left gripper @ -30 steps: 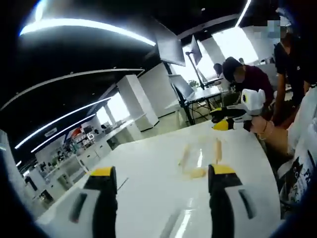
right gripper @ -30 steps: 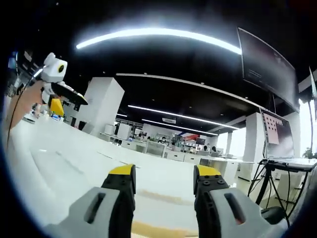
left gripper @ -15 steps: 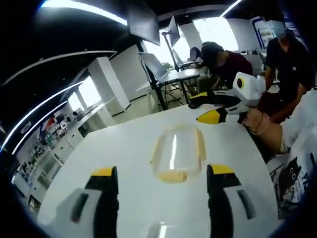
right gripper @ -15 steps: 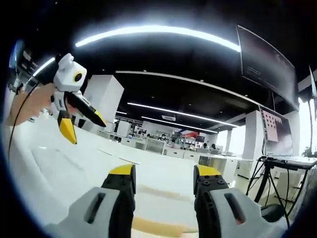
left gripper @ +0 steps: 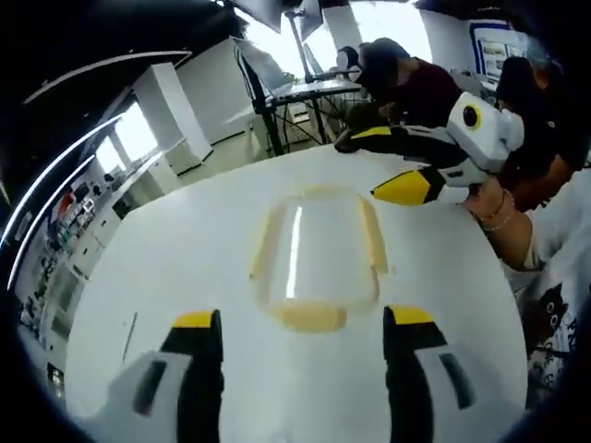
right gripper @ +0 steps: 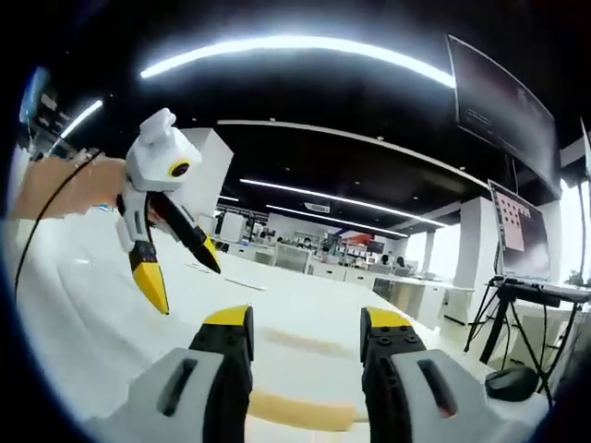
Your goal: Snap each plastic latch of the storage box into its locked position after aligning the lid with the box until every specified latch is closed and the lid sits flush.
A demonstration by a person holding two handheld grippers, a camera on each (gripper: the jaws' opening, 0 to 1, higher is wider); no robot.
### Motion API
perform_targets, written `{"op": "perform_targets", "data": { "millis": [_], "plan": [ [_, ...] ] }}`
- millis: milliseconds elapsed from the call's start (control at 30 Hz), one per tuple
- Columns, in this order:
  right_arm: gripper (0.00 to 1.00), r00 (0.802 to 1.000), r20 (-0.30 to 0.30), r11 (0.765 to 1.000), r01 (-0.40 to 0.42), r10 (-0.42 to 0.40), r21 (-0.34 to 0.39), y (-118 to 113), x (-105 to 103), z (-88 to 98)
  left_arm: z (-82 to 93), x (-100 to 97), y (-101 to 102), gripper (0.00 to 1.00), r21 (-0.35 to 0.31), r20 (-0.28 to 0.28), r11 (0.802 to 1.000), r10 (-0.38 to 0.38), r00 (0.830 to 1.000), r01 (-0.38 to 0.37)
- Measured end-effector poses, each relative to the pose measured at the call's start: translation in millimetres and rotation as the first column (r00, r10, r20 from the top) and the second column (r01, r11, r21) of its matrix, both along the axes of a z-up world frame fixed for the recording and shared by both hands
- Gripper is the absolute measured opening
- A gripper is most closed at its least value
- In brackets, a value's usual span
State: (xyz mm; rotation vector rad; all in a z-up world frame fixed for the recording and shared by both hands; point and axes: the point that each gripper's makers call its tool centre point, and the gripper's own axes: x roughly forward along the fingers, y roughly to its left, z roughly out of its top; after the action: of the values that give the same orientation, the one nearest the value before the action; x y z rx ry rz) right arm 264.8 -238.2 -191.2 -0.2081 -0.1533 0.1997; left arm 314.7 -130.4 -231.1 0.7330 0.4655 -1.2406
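Left tongs [left gripper: 300, 323] gape wide at lower frame, above the clear storage box [left gripper: 316, 254] mid-desk [left gripper: 185, 249]; right tongs [right gripper: 305, 323] likewise wide.

left hand-held gripper [left gripper: 303, 323] jaws apart, right hand-held gripper [right gripper: 305, 323] likewise

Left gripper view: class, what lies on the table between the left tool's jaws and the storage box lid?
Nothing: in the left gripper view, bare white table runs from the left tool to the lid's nearest yellow latch.

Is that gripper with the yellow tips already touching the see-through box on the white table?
No. In the left gripper view the right gripper hangs beyond the far corner of the storage box, with bare table between them.
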Motion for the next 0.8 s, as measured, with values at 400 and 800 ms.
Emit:
{"op": "perform_targets", "data": {
  "millis": [400, 800],
  "plan": [
    [0.46, 1.0, -0.024, 1.0, -0.003, 0.003, 0.0, -1.4, 1.2, -10.0, -27.4, 10.4, -4.5, 0.63, 0.11, -0.058, 0.993, -0.031, 0.998, 0.037],
    [0.45, 1.0, -0.024, 1.0, -0.002, 0.002, -0.001, -0.7, 1.7, -11.7, -48.1, 15.8, -8.4, 0.57, 0.12, -0.141, 0.992, -0.02, 0.99, 0.037]
  ]
}}
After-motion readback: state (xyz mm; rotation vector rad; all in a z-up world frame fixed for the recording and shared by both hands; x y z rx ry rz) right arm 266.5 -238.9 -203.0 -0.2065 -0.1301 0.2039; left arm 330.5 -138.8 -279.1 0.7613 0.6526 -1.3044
